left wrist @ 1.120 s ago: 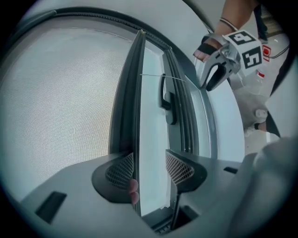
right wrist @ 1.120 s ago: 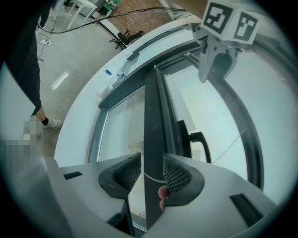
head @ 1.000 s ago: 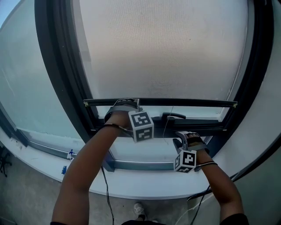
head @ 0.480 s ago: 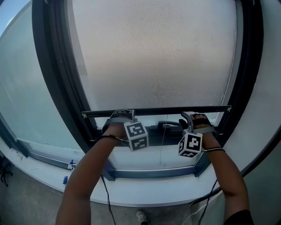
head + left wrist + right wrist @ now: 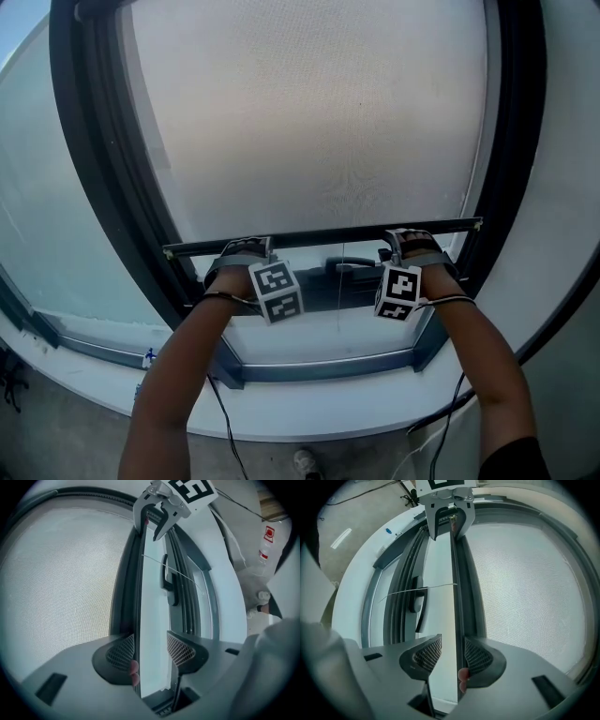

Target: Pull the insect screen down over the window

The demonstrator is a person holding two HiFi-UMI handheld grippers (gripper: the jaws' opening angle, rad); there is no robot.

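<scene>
Pale grey mesh screen [image 5: 319, 112], dark, perhaps black, frame [image 5: 103, 169].

The head view is looking down on the window [image 5: 112, 187]. Each gripper view is hugging the bar [image 5: 136, 573], close, the left facing the right gripper [image 5: 149, 531], the right facing the left gripper [image 5: 447, 536].

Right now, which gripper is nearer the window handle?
Right. The right gripper is at the bar, just up and right of the handle; the left gripper is at the bar too, farther off to the handle's left.
</scene>
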